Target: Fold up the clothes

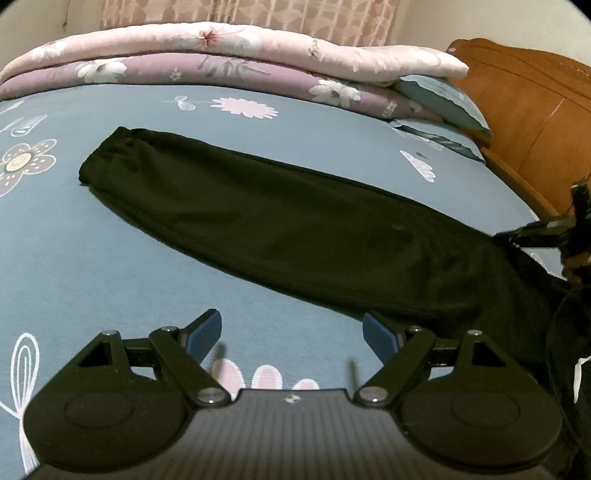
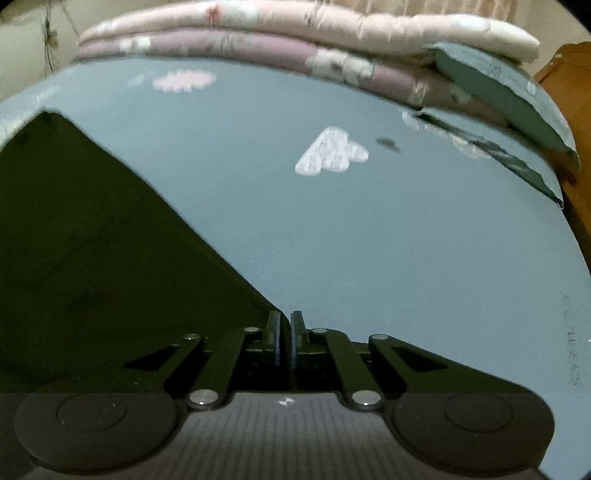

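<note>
Two grippers over black trousers (image 1: 295, 229): left gripper (image 1: 291, 334) jaws spread, right gripper (image 2: 285, 334) jaws pressed together at the trousers' corner.

A blue-grey sheet (image 1: 110, 258) with printed flowers and clouds covers the bed. At its far edge lie two folded quilts, a pale pink one (image 1: 221, 40) stacked on a mauve one (image 1: 184, 74), both floral. Beside them on the right sit two blue-grey pillows (image 2: 498, 96), one on the other. A brown wooden headboard (image 1: 524, 110) stands to the right; a patterned curtain (image 1: 258, 13) hangs behind
</note>
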